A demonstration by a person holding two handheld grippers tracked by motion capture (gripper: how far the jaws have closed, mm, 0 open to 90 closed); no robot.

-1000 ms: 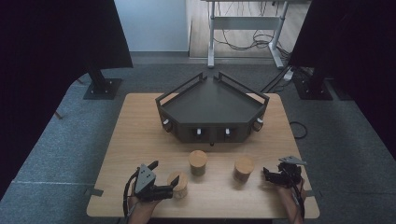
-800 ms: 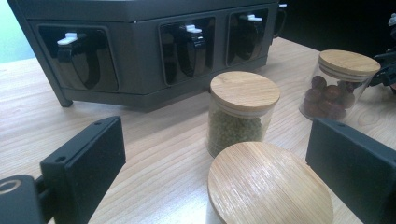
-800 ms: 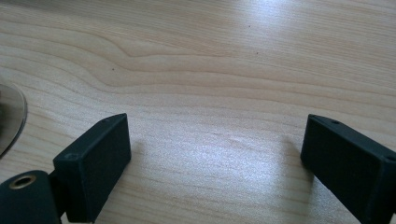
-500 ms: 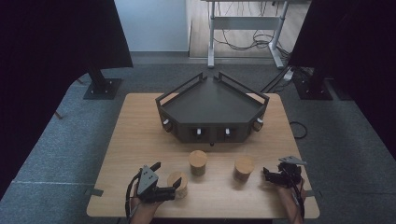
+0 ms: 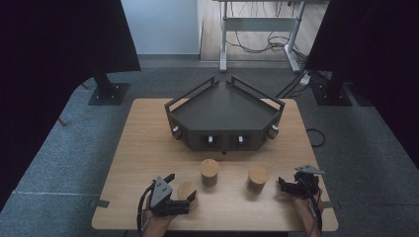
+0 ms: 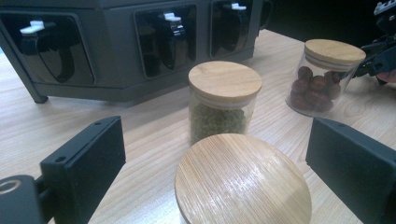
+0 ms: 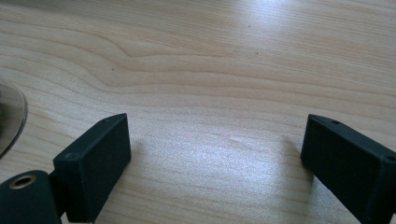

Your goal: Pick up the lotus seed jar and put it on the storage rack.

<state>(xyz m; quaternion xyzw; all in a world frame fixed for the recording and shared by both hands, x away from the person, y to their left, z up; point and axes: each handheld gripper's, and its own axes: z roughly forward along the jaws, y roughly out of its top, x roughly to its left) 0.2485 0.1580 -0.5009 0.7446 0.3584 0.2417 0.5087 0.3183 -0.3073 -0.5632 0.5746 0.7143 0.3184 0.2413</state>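
Note:
Three glass jars with round wooden lids stand in a loose row on the wooden table (image 5: 148,148). The nearest jar (image 6: 243,182) sits between the wide-apart jaws of my left gripper (image 6: 215,151), with a gap on each side, so the left gripper is open. In the high view this jar (image 5: 188,188) is at the front left with the left gripper (image 5: 182,192) around it. A jar of green beans (image 6: 219,109) stands behind it, and a jar of dark red fruit (image 6: 322,81) to its right. My right gripper (image 7: 215,140) is open over bare wood, just right of the fruit jar (image 5: 258,177).
A black angular rack (image 5: 225,116) with small handled drawers on its front faces occupies the table's far middle. The green bean jar (image 5: 209,170) stands just before it. A curved glass edge (image 7: 9,123) shows at the left of the right gripper view. Carpet floor surrounds the table.
The left gripper has slid slightly to the right, so its jaws now flank the nearest jar. The right gripper and the other jars have kept still.

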